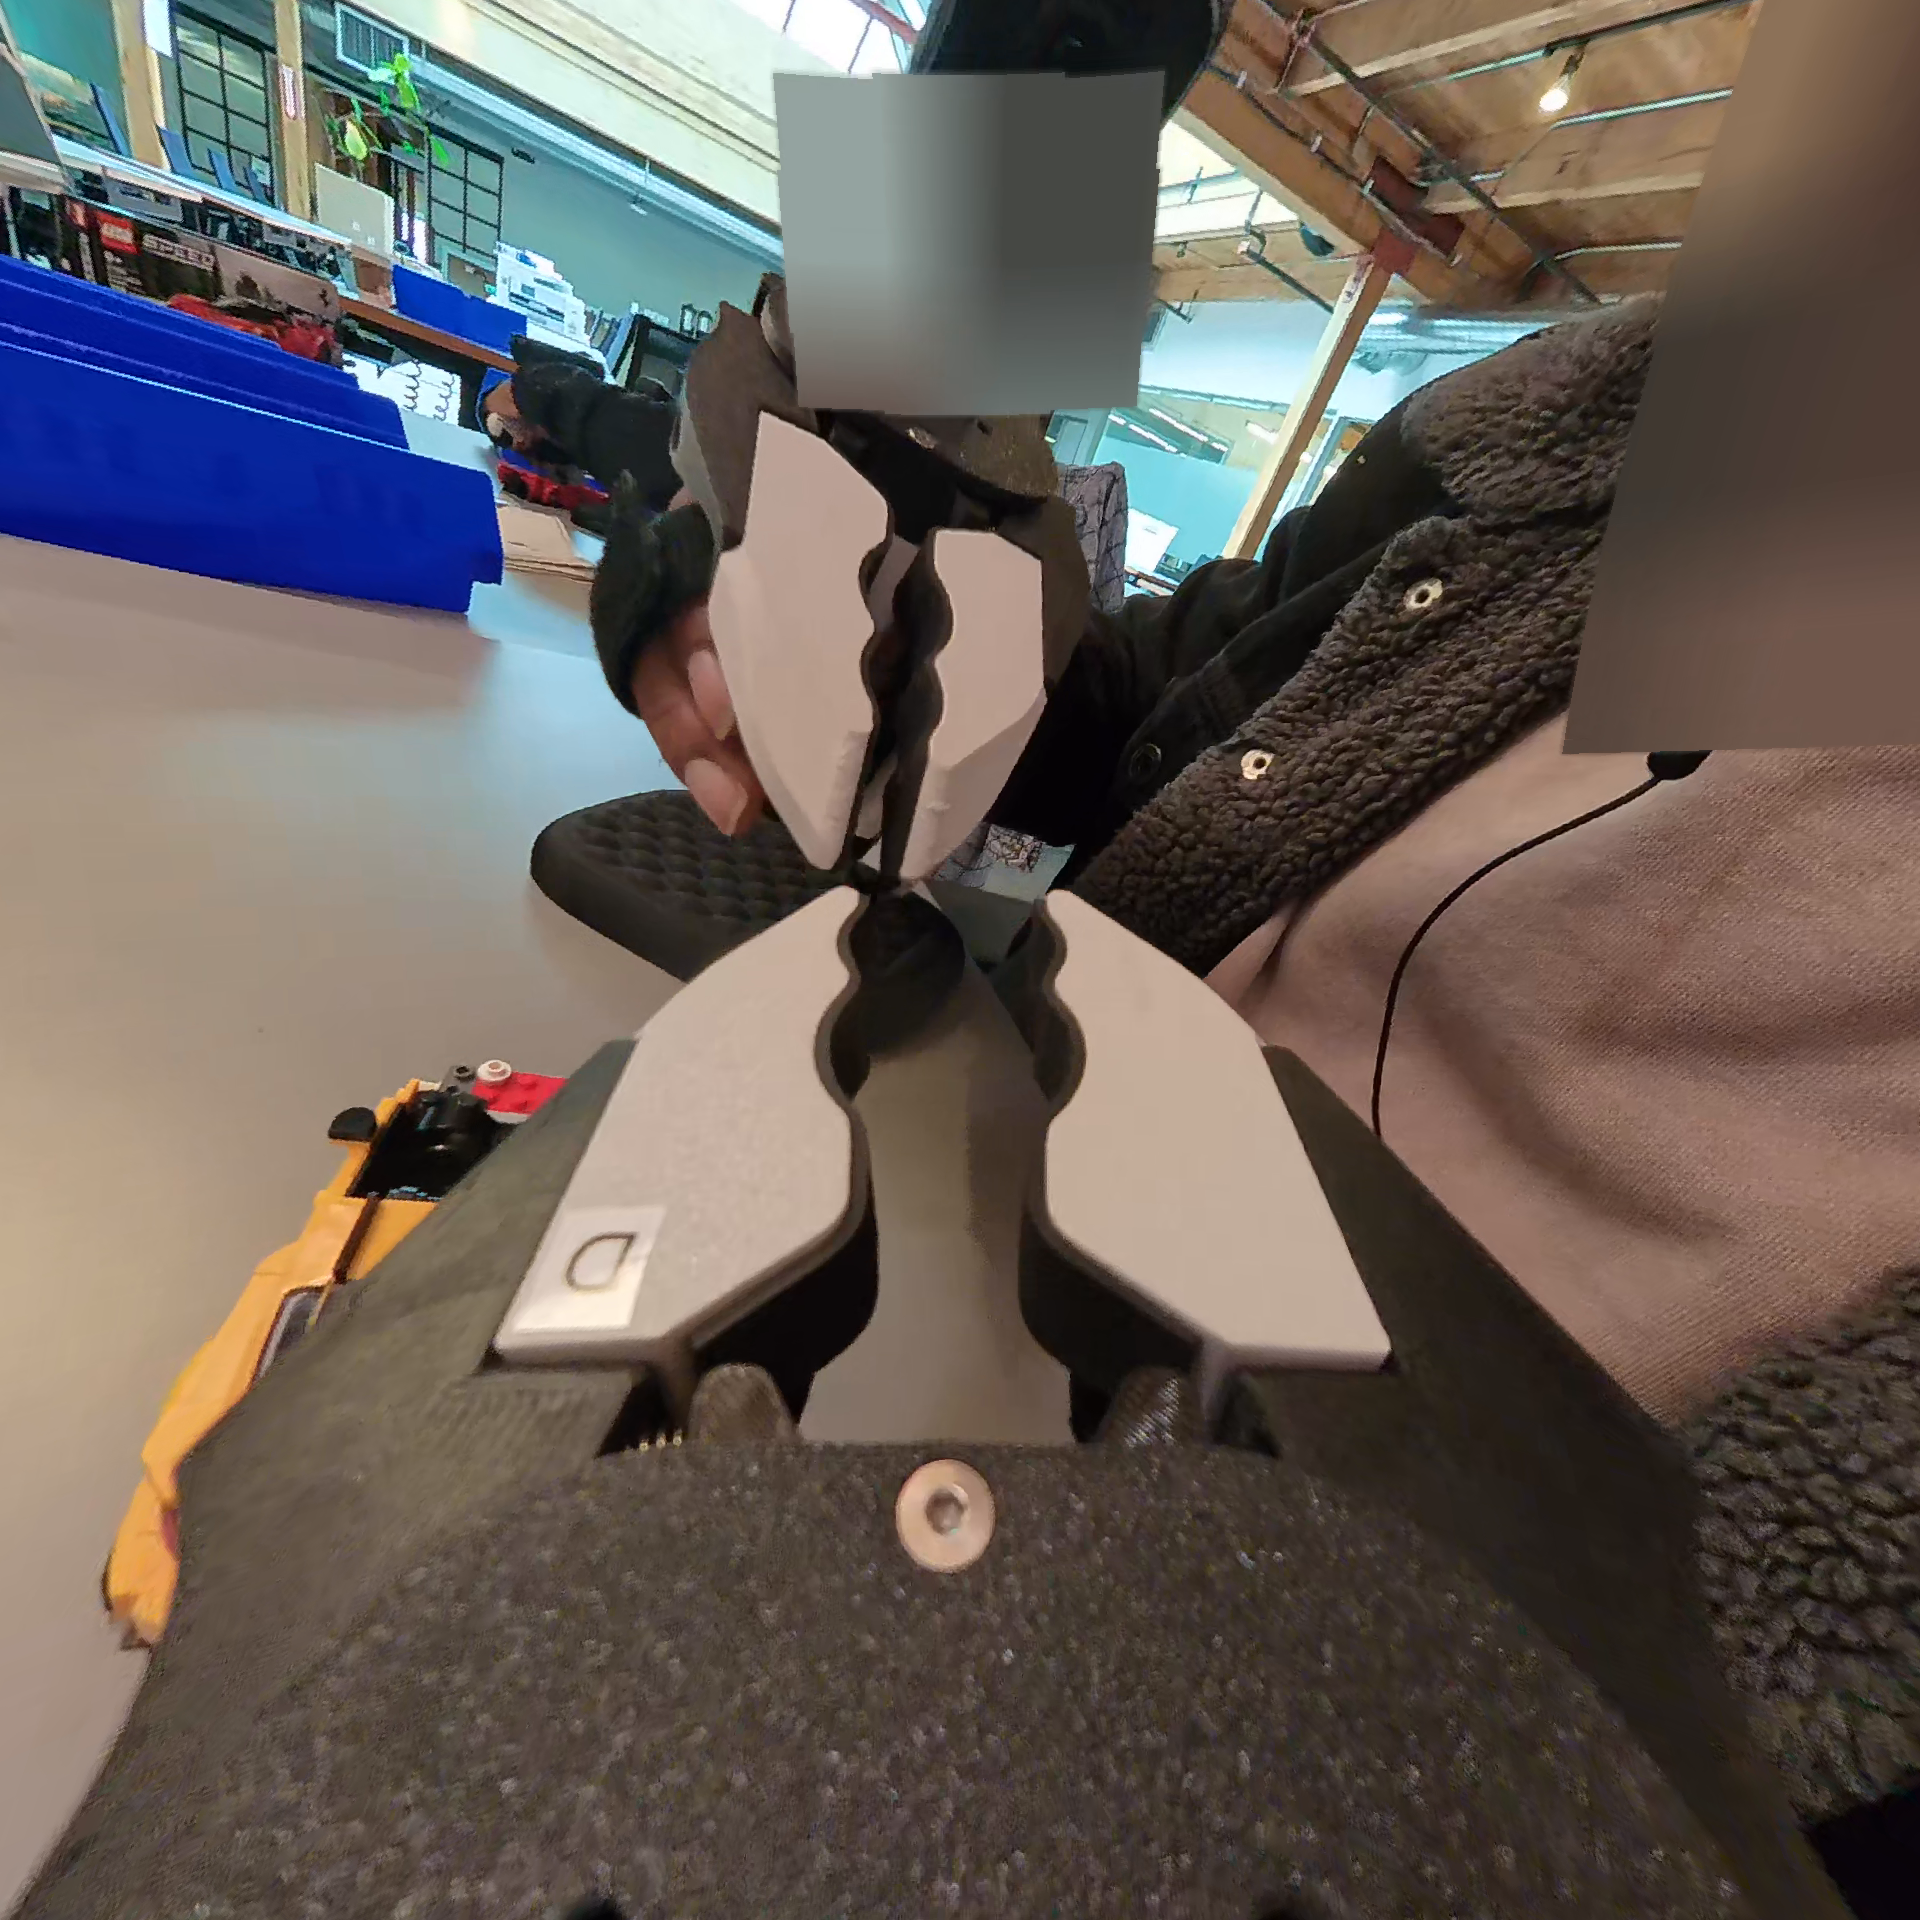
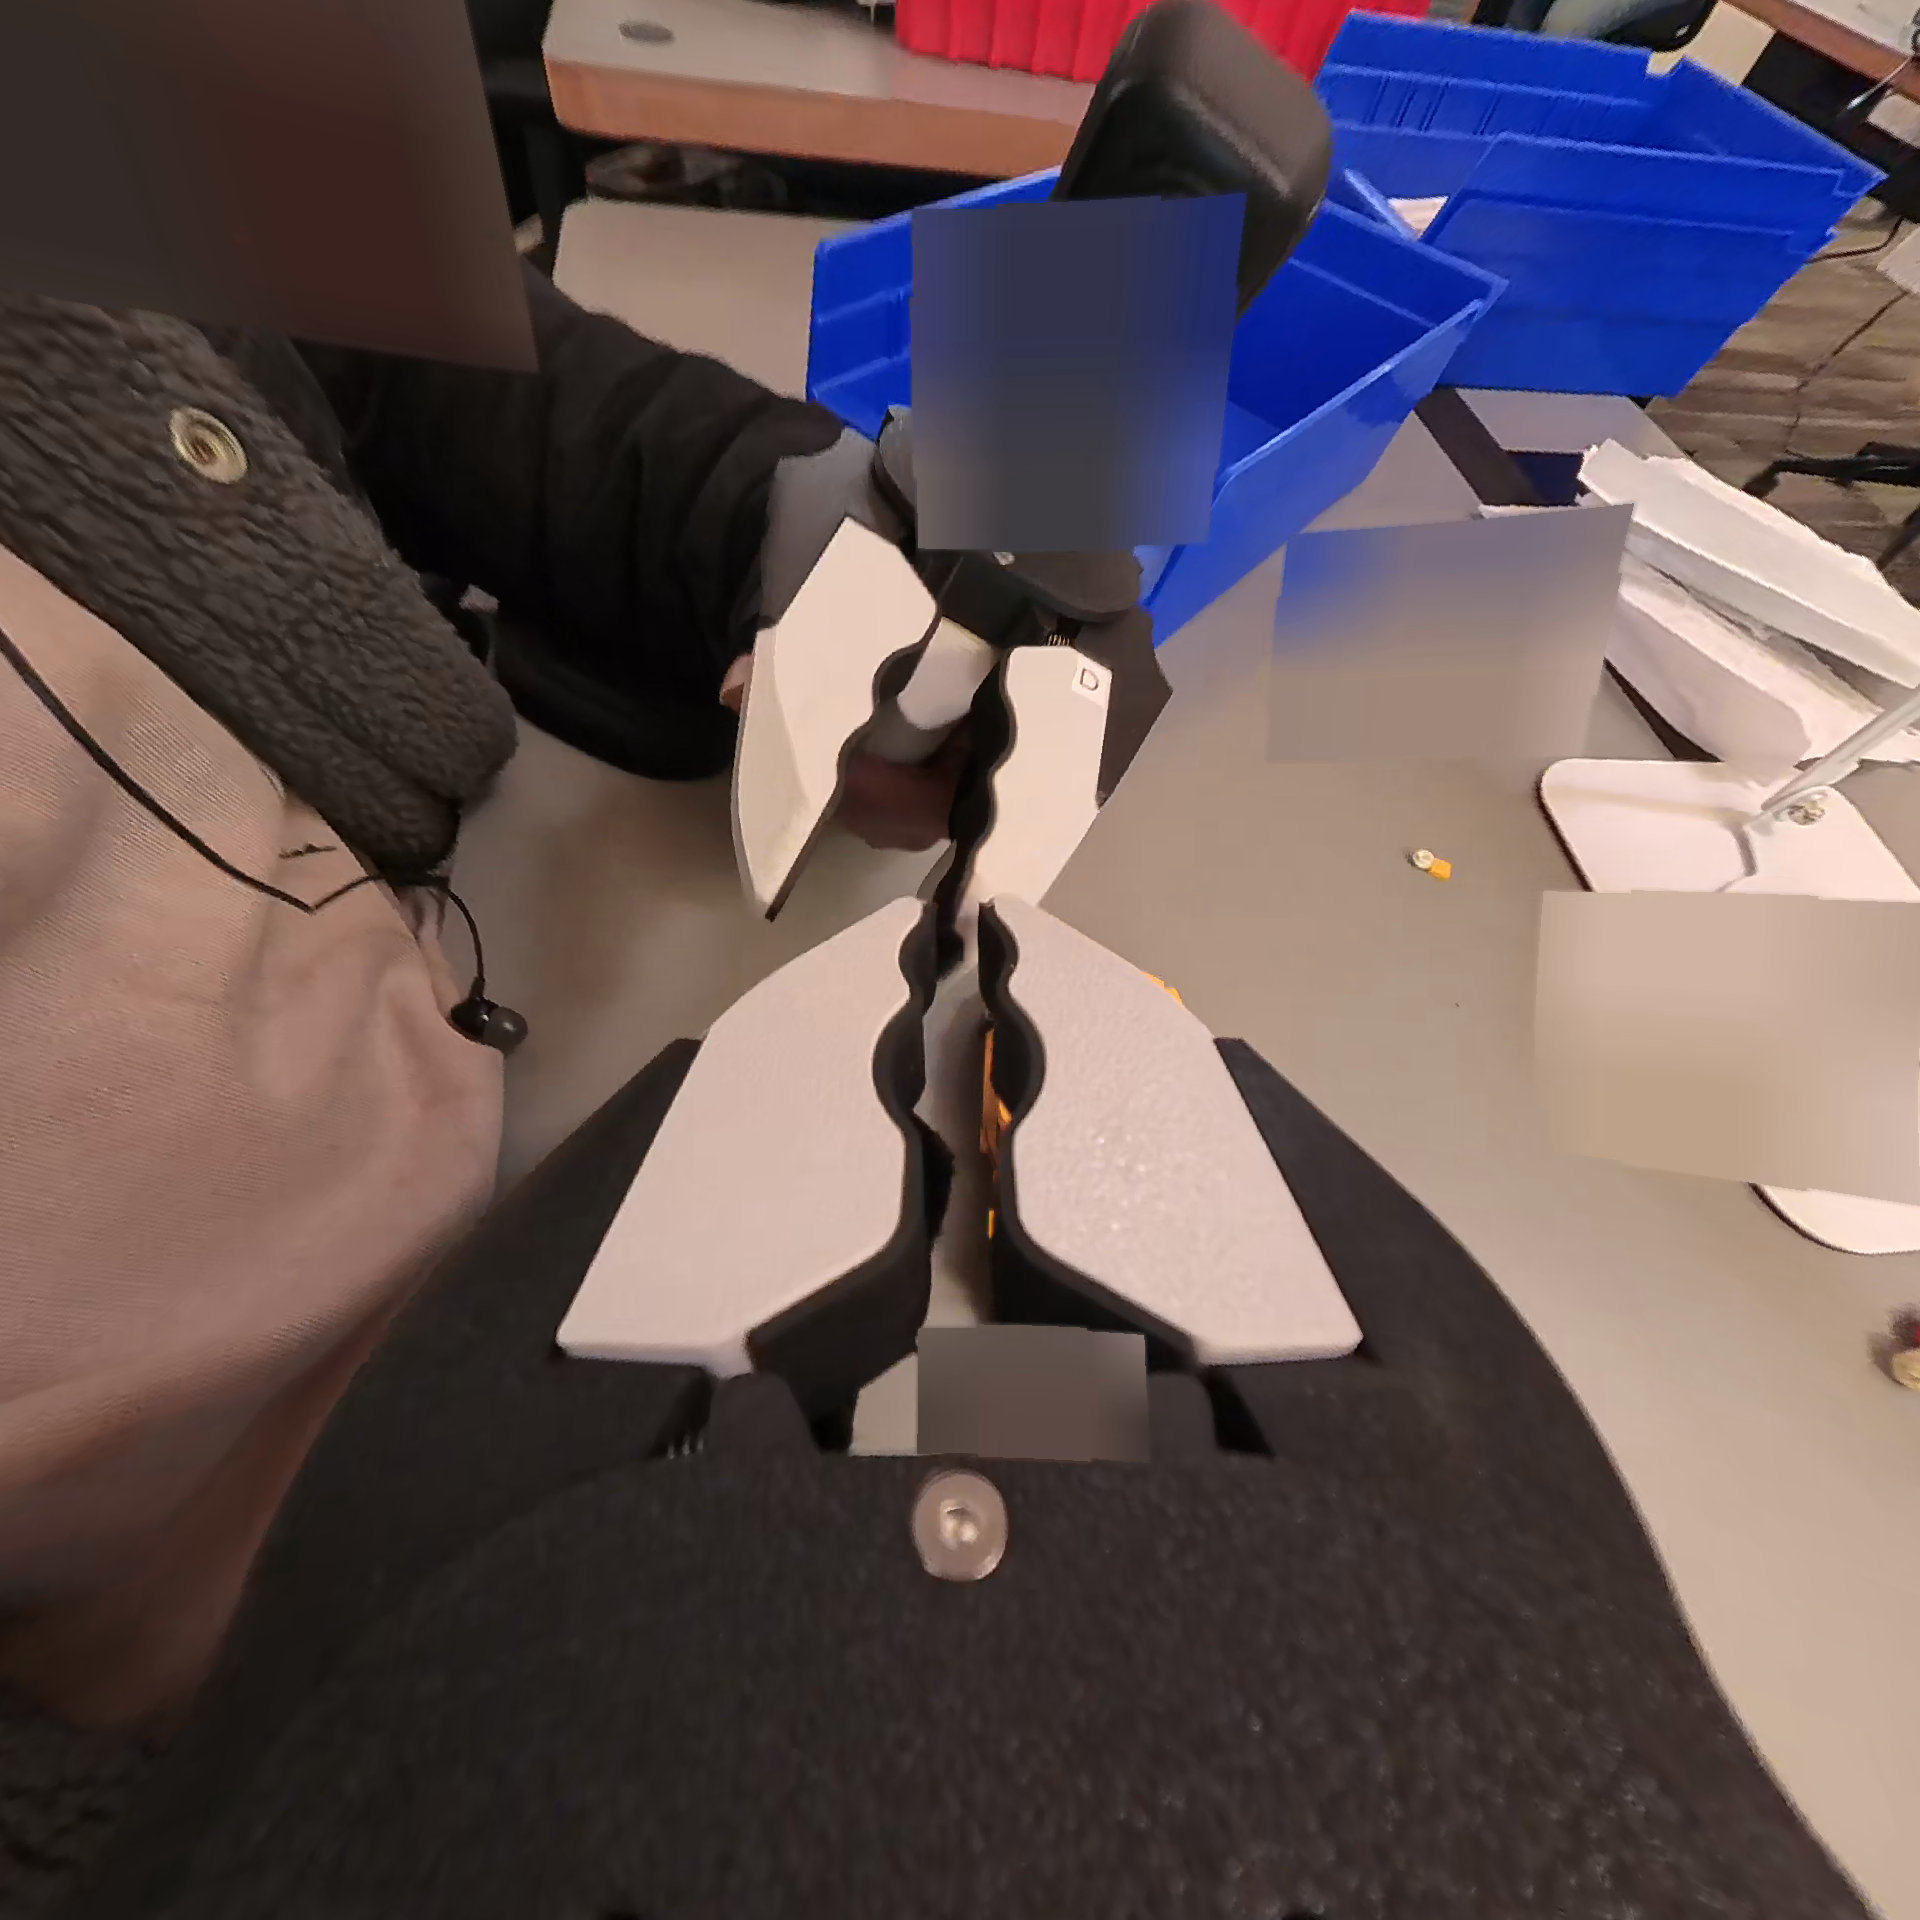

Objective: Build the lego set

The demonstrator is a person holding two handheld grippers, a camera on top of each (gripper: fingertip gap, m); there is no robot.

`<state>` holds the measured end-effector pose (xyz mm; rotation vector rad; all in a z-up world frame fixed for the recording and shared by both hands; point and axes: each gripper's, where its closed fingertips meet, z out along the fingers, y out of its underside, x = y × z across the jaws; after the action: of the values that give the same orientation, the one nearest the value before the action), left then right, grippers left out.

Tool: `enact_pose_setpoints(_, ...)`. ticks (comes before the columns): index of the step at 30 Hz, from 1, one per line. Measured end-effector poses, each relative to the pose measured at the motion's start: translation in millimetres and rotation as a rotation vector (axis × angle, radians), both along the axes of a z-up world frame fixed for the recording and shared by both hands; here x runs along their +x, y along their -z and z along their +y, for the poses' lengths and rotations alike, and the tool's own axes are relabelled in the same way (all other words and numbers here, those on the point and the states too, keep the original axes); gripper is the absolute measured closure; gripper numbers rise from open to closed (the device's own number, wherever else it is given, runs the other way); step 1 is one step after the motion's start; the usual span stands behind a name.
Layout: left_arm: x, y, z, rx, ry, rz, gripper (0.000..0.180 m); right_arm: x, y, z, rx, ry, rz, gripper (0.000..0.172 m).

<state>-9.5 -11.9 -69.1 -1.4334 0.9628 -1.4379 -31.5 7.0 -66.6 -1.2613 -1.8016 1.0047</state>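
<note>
Grey-fingered, the left gripper [image 1: 951, 909] is seen at lower centre with its jaws spread and nothing between them; tip to tip above it, the right gripper [image 1: 873, 862] is nearly clenched, and a small dark piece [image 1: 865, 881] appears pinched at its tips (too small to be identified); a yellow brick model [image 1: 260, 1299] lies at lower left on the grey table [image 1: 260, 831]; blue bins [image 1: 208, 468] are ranged at upper left.

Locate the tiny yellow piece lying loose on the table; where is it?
Right wrist view, right half: the tiny yellow piece lies on the grey table, just left of the white stand base.
</note>
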Motion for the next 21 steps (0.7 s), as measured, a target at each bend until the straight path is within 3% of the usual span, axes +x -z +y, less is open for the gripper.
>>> enact_pose_setpoints(15,-4,-6,0,0.022,-0.01,-0.025,0.152,7,-10,6,-0.12,0.009,0.036,0.165)
enact_pose_setpoints(21,-14,10,16,0.076,-0.112,0.115,0.157,33,36,15,-0.052,0.082,-0.15,0.165)
